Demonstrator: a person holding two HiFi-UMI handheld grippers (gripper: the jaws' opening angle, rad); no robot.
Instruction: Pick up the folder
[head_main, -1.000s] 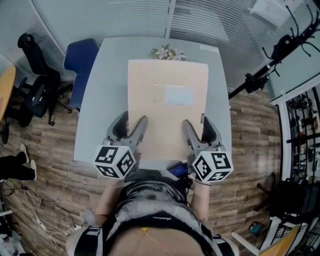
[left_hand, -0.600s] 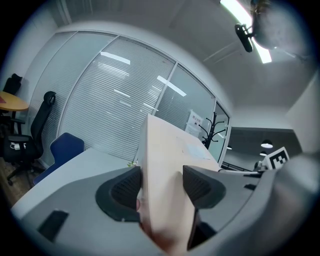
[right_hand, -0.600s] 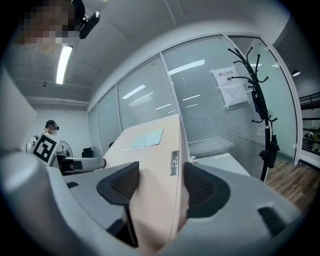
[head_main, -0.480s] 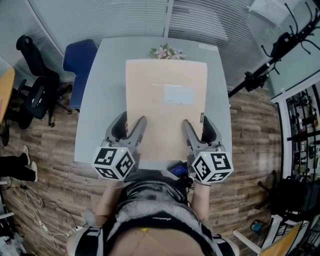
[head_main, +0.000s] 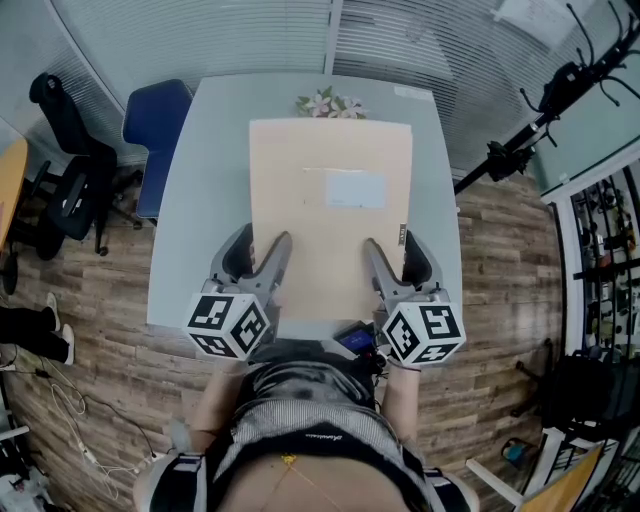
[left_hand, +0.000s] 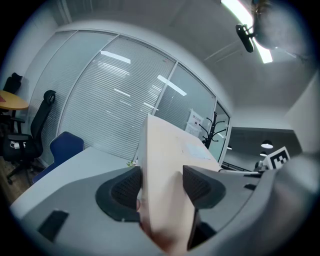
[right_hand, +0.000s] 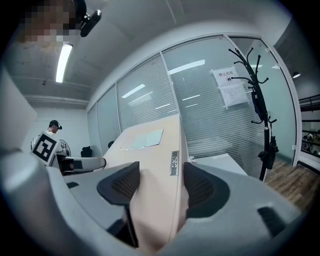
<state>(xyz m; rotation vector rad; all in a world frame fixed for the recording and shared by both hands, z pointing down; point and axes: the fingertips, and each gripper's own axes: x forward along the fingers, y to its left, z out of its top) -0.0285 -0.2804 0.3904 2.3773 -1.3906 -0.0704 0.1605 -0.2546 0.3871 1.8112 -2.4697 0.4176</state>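
A folder (head_main: 330, 220) is shown held over a grey table (head_main: 190, 210), gripped at its near edge by two hand-held grippers. It is a large, flat rectangle of plain beige board with a matt, smooth face and squared corners. A pale rectangular label (head_main: 355, 188) is stuck near the middle of the top face. A narrow printed tag (head_main: 402, 236) is set on the thick right edge; its print cannot be read.

The near left corner is clamped by the left gripper (head_main: 258, 250), whose dark, ribbed pads (left_hand: 125, 187) are pressed against both faces of the board. The near right corner, by the tagged edge, is clamped in the same way by the right gripper (head_main: 395, 252), its jaws set wide around the folder's thickness. In the left gripper view the folder is seen rising away from the tabletop.

A small bunch of pale flowers (head_main: 330, 103) is seen at the far edge of the folder. A blue chair (head_main: 155, 130) is placed at the table's left side, over a wood-plank floor (head_main: 100, 330). Glass walls with slatted blinds (head_main: 200, 35) are seen beyond.
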